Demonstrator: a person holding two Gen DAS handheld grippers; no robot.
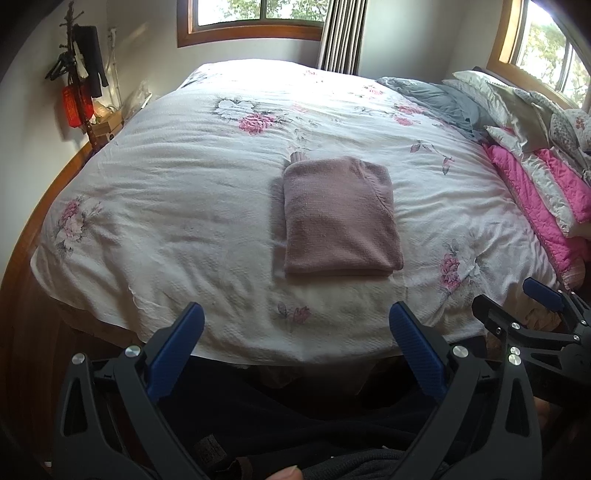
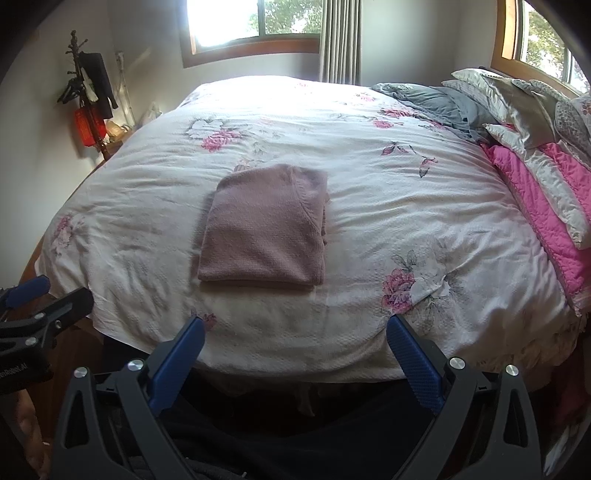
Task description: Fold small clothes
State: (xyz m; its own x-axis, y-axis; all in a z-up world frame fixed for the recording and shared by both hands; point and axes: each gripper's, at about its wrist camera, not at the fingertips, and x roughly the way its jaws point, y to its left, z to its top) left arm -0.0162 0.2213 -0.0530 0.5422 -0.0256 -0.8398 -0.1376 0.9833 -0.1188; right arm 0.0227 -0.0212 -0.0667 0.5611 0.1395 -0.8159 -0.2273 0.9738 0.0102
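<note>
A: Left claw spread wide, holding nothing, hanging just off the near edge of the bed. Same for the right claw: wide apart, empty, also short of the mattress edge.

B: And the garment?

A: Mauve folded garment lying flat on the floral bedspread, straight ahead of both claws and apart from them, with a strip of bare cover between. Already a neat rectangle, thick fold toward the near side, layered edges along its right side.

B: Long axis?

A: Running away from the claws, toward the far window. Slightly right of centre from the left claw, left of centre from the right claw, so sitting between the two, roughly equal reach for either.

B: Judgement on progress?

A: Looks finished, or one last fold at most; hard to say which from here.

B: Room to work?

A: Plenty of open bedspread to the left and beyond. Tighter on the right: pink quilt and pillows piled along that side, well apart from the garment. Near edge of the bed close below the claws, so any slide toward the person risks dragging cloth over the drop.
</note>
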